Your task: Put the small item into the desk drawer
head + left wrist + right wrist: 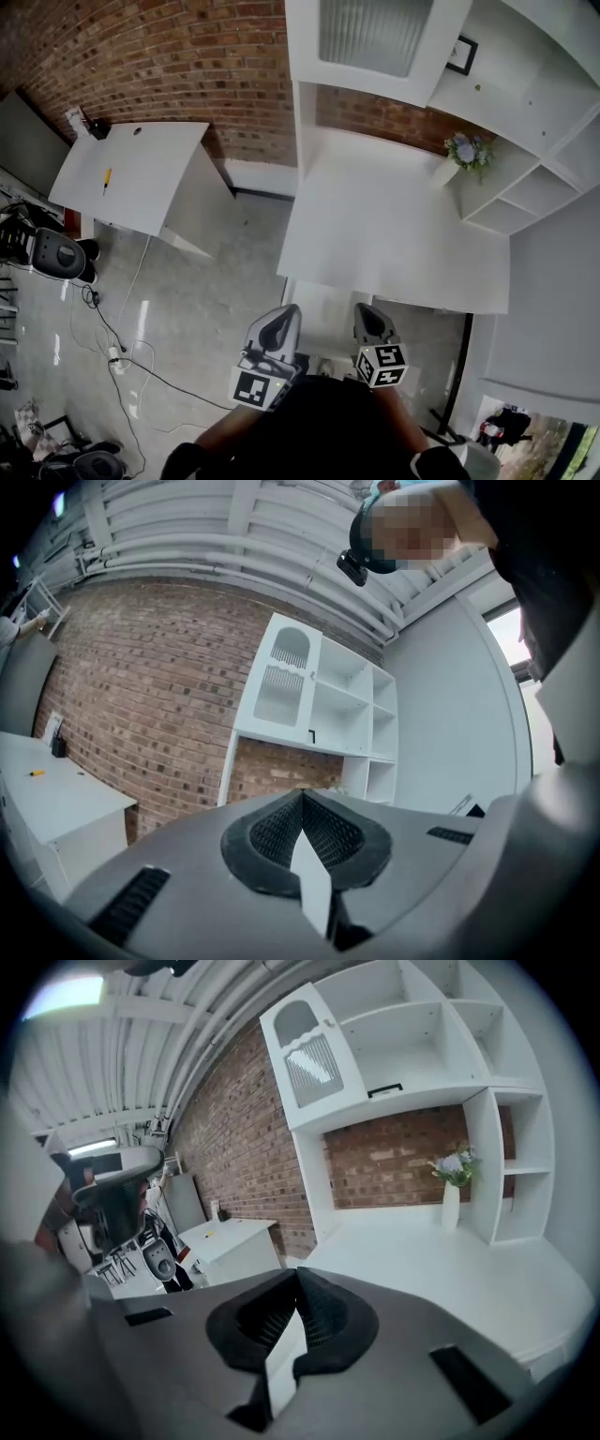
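White desk (394, 234) carried a flower vase (466, 155) at its far right corner. The left gripper (284, 319) and right gripper (368, 319) hung side by side just off its near edge, both with jaws pressed together and nothing between them. Couldn't make out the small item in any view. A yellow thing (107, 178) lay on the side table (141, 155).

A furnished office or studio room with an exposed brick wall (187, 56). At 12 o'clock stands a white table (394, 234) under open white shelving (525, 141), with a vase of flowers (466, 152). A second white table (131, 173) stands at 10 o'clock. Office chairs (56, 253) stand at 9 o'clock, and loose cables (112, 347) trail over the glossy floor (206, 309).
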Demonstrator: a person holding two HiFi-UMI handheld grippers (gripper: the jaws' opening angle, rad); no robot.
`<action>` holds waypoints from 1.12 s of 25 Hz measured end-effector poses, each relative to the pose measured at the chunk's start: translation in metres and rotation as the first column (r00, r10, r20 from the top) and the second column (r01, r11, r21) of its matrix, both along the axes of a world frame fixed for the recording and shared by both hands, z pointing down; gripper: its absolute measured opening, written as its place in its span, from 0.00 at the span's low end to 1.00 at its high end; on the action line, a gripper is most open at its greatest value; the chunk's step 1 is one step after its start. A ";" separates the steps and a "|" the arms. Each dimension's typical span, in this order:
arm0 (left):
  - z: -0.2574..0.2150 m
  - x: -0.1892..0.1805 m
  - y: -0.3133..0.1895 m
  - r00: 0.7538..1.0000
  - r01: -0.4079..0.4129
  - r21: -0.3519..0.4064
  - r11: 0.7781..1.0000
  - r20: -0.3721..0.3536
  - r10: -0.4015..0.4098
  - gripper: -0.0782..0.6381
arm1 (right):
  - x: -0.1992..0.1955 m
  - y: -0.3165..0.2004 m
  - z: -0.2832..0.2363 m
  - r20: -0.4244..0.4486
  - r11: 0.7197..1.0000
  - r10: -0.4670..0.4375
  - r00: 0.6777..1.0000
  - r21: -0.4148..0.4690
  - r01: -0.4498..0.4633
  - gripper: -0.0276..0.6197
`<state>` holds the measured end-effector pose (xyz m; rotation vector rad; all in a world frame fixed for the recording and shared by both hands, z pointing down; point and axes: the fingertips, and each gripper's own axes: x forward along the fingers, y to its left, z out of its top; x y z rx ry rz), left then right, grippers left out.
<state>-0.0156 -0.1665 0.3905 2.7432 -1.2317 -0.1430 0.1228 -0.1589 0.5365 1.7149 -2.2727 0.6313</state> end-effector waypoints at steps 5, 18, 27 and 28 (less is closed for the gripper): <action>-0.007 -0.002 0.003 1.000 0.005 -0.005 1.000 -0.008 -0.005 0.14 | -0.006 0.015 -0.032 0.024 0.999 0.015 1.000 0.048 -0.016 0.06; -0.021 0.000 0.010 1.000 -0.010 -0.013 1.000 0.015 0.010 0.14 | -0.006 0.030 -0.077 0.011 0.993 0.049 0.999 0.107 -0.050 0.06; -0.022 -0.004 0.013 1.000 -0.007 -0.017 1.000 0.010 0.008 0.14 | -0.009 0.035 -0.088 0.036 0.989 0.061 0.997 0.134 -0.065 0.06; -0.022 -0.003 0.013 1.000 -0.009 -0.019 1.000 0.008 0.009 0.14 | -0.010 0.036 -0.090 0.042 0.988 0.057 0.997 0.139 -0.062 0.06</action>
